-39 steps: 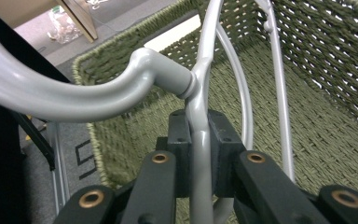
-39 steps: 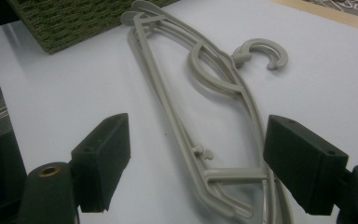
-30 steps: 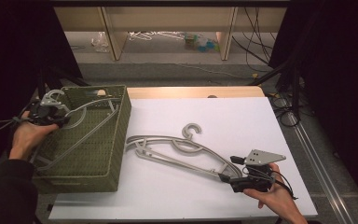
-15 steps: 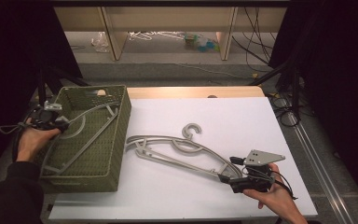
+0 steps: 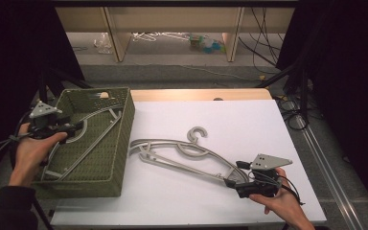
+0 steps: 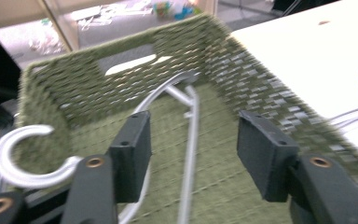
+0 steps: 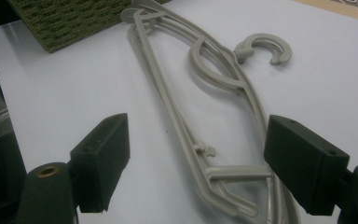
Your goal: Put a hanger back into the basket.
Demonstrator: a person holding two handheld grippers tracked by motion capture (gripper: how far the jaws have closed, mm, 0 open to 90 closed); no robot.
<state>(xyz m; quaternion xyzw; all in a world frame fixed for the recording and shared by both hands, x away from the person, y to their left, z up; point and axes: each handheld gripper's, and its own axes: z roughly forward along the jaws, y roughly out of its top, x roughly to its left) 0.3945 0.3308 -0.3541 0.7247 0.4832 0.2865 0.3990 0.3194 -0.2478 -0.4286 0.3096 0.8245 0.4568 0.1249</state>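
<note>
Over the woven green basket the left gripper has just been spreading its jaws, nothing between them, a grey plastic hanger lying inside. Across the white table, the right gripper stands wide astride the second grey hanger's end, pads clear.

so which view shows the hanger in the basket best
The high view: the hanger in the basket lies whole inside the green basket, hook at the left tool. The left gripper view shows its hook and arms, blurred.
</note>
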